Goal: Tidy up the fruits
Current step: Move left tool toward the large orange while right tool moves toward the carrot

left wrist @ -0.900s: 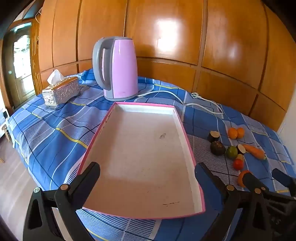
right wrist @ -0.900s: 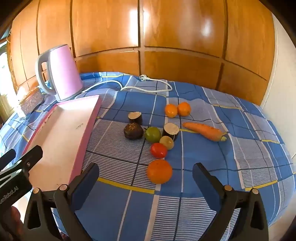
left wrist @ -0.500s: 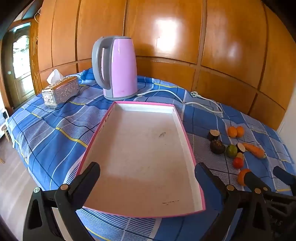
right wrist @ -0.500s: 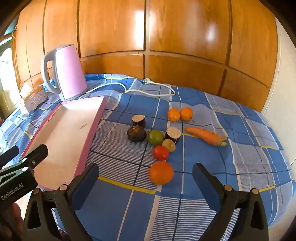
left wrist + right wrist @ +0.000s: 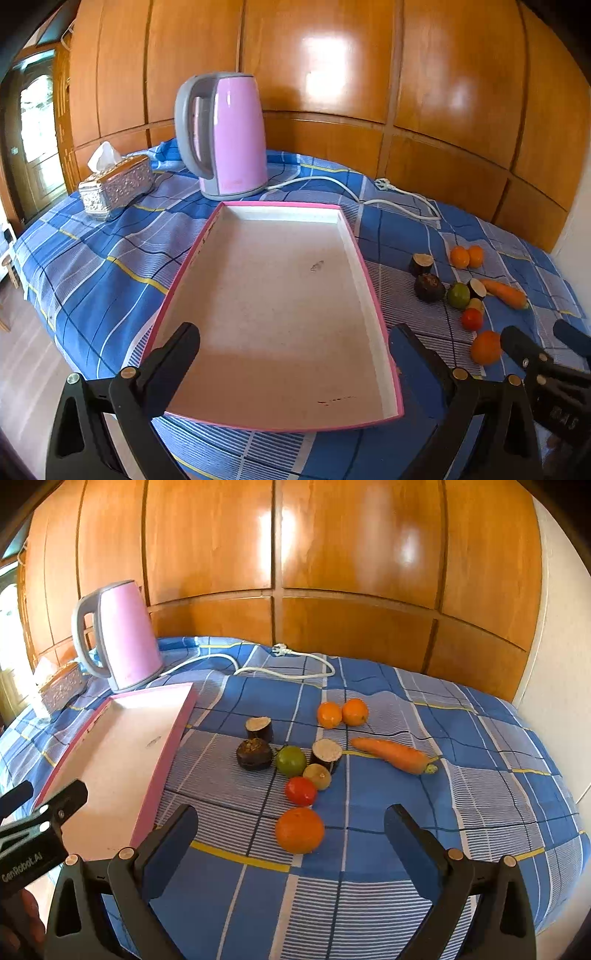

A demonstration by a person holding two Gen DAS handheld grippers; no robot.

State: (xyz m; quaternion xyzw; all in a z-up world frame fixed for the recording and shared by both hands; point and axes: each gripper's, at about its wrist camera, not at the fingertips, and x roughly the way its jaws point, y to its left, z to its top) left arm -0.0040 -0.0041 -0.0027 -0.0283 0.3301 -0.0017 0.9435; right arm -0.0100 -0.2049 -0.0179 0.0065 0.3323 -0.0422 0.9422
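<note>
An empty pink-rimmed tray (image 5: pixel 373 295) lies on the blue checked cloth; it also shows in the right wrist view (image 5: pixel 173 738). My left gripper (image 5: pixel 291 354) is open over its near end. My right gripper (image 5: pixel 290 838) is open, with a large orange (image 5: pixel 299 830) just ahead between its fingers. Beyond lie a red tomato (image 5: pixel 300 791), a green lime (image 5: pixel 291 760), a small yellowish fruit (image 5: pixel 317 776), a dark round fruit (image 5: pixel 254 754), two cut dark pieces (image 5: pixel 260 728) (image 5: pixel 326 754), two small oranges (image 5: pixel 341 712) and a carrot (image 5: pixel 393 755).
A pink kettle (image 5: pixel 229 136) stands behind the tray, its white cord (image 5: pixel 280 662) trailing along the back. A silver tissue box (image 5: pixel 118 184) sits at the far left. A wooden panelled wall closes the back. The table edge is close below both grippers.
Both grippers have drawn slightly back and up; the fruits sit a little farther ahead in the right wrist view. Nothing on the table has moved.
</note>
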